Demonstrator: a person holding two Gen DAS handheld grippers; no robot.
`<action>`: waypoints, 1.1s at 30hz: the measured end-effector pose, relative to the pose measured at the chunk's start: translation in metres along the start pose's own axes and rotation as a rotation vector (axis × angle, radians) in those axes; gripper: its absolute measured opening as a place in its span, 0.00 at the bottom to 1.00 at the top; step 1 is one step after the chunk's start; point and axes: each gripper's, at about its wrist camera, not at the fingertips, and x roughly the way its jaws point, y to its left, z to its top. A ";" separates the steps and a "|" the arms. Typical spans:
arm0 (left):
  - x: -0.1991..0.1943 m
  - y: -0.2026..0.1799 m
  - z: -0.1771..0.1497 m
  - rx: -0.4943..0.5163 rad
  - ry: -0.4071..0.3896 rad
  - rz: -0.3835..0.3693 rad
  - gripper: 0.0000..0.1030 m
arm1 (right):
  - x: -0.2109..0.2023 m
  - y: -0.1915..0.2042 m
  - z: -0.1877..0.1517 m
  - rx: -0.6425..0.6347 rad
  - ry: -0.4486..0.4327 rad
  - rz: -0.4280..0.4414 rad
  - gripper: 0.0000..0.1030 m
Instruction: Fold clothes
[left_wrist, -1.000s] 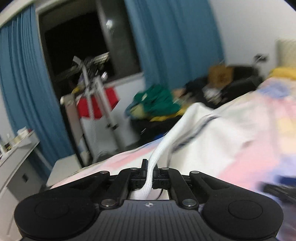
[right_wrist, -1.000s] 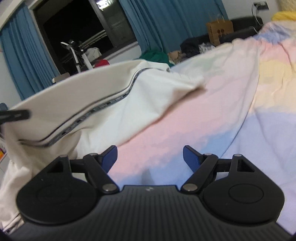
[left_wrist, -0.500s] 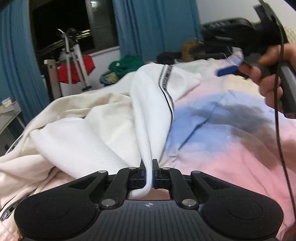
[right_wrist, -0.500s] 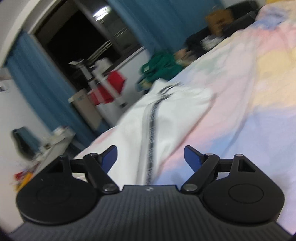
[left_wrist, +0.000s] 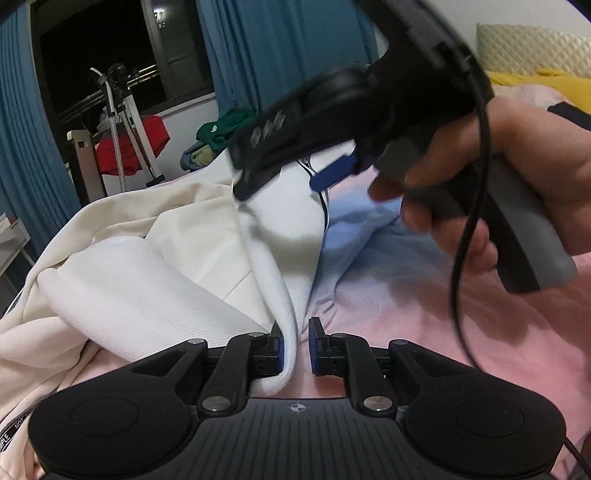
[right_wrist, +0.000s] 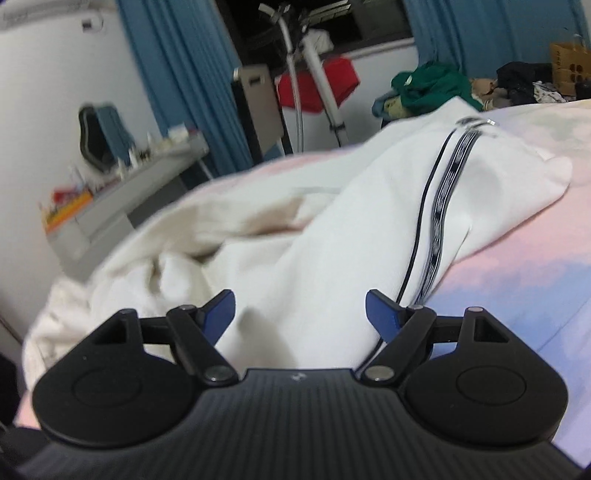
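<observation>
A white garment (left_wrist: 155, 280) with a black patterned stripe (right_wrist: 445, 206) lies crumpled on the pastel pink and blue bedsheet (left_wrist: 424, 325). My left gripper (left_wrist: 295, 349) sits low on the bed with its jaws a little apart; the garment's ribbed hem (left_wrist: 286, 332) lies loose between them against the left pad. My right gripper (right_wrist: 300, 309) is wide open and empty just above the garment's folded part, beside the stripe. It also shows in the left wrist view (left_wrist: 332, 147), held by a hand above the garment.
A grey desk (right_wrist: 122, 199) with small items stands left of the bed. A drying rack with a red cloth (right_wrist: 317, 85), a pile of green clothes (right_wrist: 428, 85) and blue curtains (left_wrist: 258, 48) are beyond the bed's far edge.
My left jaws have parted and released the ribbed hem. My right gripper has swung over and down to the garment, still open.
</observation>
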 end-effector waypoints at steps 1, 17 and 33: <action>0.002 -0.001 0.000 0.003 0.001 0.000 0.13 | 0.004 0.002 -0.002 -0.018 0.020 -0.016 0.77; 0.017 0.003 0.004 0.031 0.014 0.009 0.16 | -0.021 -0.080 -0.010 0.345 -0.002 -0.257 0.66; 0.037 -0.006 -0.004 0.051 0.013 -0.022 0.23 | 0.065 -0.066 0.099 0.173 -0.086 -0.260 0.67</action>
